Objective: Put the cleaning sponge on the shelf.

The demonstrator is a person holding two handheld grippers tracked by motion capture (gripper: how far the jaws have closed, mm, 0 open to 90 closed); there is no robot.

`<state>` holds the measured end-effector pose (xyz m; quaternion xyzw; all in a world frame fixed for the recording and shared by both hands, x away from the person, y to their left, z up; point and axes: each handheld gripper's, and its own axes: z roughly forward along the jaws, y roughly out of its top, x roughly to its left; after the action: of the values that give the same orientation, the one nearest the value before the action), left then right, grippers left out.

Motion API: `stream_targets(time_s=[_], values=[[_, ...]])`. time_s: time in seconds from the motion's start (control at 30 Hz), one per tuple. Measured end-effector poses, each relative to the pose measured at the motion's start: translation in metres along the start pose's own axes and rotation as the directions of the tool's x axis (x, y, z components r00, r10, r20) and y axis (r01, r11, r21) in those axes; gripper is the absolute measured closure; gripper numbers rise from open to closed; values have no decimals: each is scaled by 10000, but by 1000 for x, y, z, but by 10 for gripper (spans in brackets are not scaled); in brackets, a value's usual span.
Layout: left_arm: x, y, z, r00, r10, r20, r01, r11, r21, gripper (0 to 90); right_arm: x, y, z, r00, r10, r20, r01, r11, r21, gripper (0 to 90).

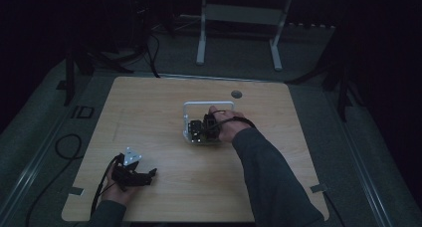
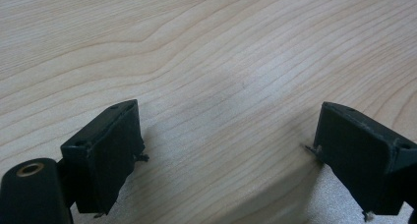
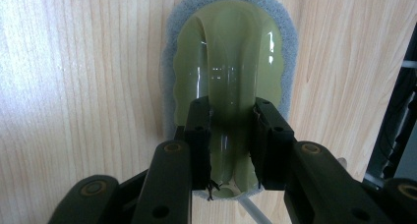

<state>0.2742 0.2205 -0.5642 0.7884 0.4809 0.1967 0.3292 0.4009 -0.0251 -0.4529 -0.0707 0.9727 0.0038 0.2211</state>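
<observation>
A person's right gripper (image 3: 231,130) is clamping the arched handle of a green scrubbing pad (image 3: 228,62) lying on the wooden table (image 1: 149,112), beside a white wire rack (image 1: 209,105); lifting seems not begun. The left gripper (image 2: 226,150) is resting wide and empty

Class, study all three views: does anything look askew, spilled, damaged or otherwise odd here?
Nothing stands out. The right gripper grips the green scrubber's handle squarely; the left gripper rests open on the bare table.

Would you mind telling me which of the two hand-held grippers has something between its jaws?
The right hand-held gripper: its jaws sit on either side of the green scrubber's handle. The left hand-held gripper is open over bare table.
</observation>
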Motion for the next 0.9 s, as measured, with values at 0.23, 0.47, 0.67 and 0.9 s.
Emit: stream_targets(time_s=[0.23, 0.47, 0.67, 0.9], values=[[0, 0, 0, 10000, 4, -2, -4, 10000, -6, 110, 0, 3, 6, 9997, 98, 221, -101, 9998, 147, 716], [0, 0, 0, 10000, 18, -4, -18, 10000, 5, 110, 1, 4, 10, 9992, 120, 391, -125, 9998, 138, 715], [0, 0, 0, 10000, 2, -2, -2, 10000, -9, 110, 0, 3, 11, 9990, 103, 429, -107, 9999, 86, 714], [0, 0, 0, 10000, -10, 6, 10, 10000, -6, 110, -1, 2, 15, 9977, 421, 537, -429, 9990, 137, 709]])
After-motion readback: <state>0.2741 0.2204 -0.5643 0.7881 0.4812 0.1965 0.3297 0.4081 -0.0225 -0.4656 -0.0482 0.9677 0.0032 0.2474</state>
